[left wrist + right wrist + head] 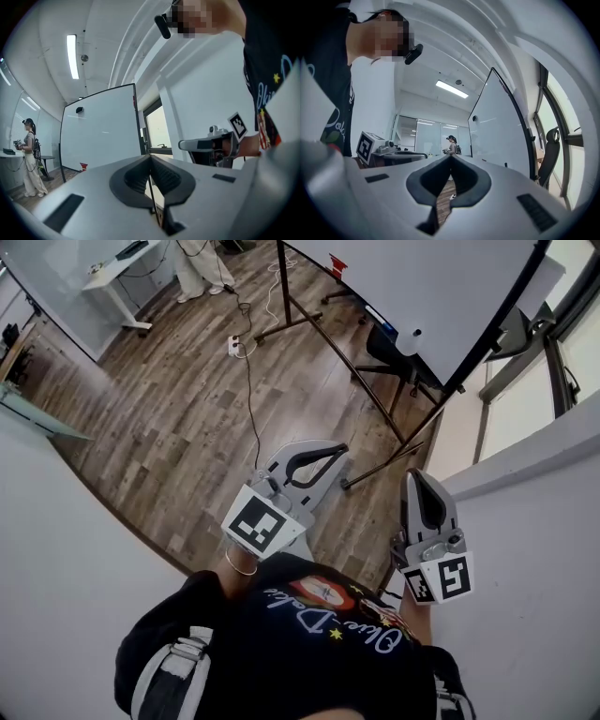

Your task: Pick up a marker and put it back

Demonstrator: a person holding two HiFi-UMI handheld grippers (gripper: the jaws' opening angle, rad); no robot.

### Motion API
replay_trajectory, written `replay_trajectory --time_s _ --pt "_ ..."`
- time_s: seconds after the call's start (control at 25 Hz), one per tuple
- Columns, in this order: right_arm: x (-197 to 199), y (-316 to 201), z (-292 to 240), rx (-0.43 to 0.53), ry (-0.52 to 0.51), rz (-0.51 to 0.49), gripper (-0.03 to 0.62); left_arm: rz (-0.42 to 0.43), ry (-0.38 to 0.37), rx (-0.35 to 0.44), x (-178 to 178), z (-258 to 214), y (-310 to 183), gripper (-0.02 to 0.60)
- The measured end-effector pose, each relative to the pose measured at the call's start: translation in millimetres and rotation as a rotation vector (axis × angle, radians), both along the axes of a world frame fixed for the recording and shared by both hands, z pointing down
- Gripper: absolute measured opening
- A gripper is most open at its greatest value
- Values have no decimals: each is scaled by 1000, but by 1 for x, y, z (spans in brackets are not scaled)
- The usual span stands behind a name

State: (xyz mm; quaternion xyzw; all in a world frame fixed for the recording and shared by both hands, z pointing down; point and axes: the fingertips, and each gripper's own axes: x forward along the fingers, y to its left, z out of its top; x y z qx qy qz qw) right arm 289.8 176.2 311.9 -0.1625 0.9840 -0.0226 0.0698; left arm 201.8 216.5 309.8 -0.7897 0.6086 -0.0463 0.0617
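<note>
Wood floor beneath level, closed tongs

Gap between left white wall and right white wall clear for left gripper and right gripper; wood floor open ahead-left, whiteboard on its stand, black chair and floor cable obstruct ahead-right.

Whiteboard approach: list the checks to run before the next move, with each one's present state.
1. The left gripper carries nothing: ok, jaws together on nothing.
2. The right gripper carries nothing: ok, jaws together.
3. Jaws parted for a pick: not ok, both shut.
4. A marker in sight: cannot tell; only a small red thing shows at the lower edge of the whiteboard.
5. Board within reach: probably not ok; wood floor lies between.
</note>
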Motion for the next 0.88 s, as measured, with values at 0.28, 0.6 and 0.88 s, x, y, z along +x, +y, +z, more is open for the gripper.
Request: replay_trajectory --time_s 0.28,0.6,0.88 --pt "-46 -25 10 -24 44 0 0 0 6 -22 -49 10 -27 3" --pt "-98 -48 26 -59 51 5 0 -4 5 -28 -101 26 -47 3" --pt "-143 -65 40 -87 44 6 0 -28 -16 -43 -146 31 -53 3"
